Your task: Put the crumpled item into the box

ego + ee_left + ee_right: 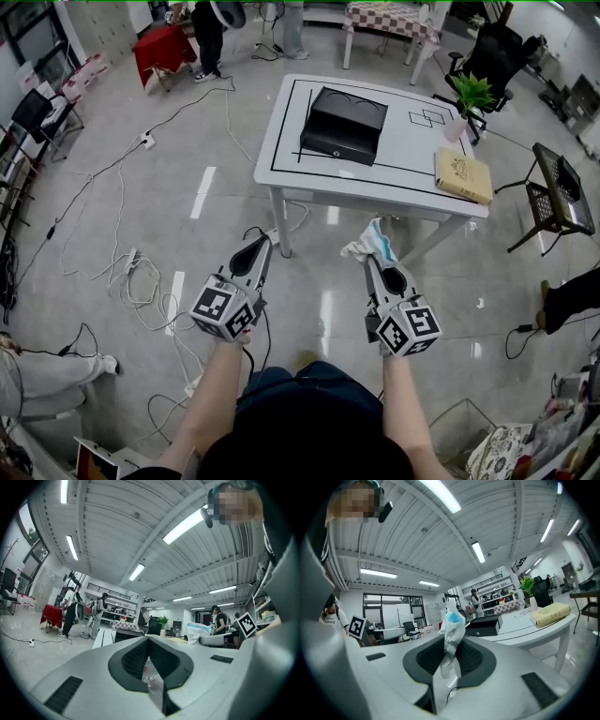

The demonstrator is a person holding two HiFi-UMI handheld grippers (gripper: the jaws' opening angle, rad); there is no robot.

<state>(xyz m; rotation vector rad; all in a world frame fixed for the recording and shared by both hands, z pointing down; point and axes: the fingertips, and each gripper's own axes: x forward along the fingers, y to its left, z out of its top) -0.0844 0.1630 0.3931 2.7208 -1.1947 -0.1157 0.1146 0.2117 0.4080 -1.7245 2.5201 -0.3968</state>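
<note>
A crumpled white and blue item sticks up from my right gripper, whose jaws are shut on it. The black box lies on the white table, some way ahead of both grippers. My left gripper is level beside the right one, its jaws shut with nothing between them. Both grippers hover over the floor, short of the table's near edge.
A tan book lies at the table's near right corner, a potted plant at its far right. Cables trail over the floor at left. A black wire stand is at right. People stand at the back.
</note>
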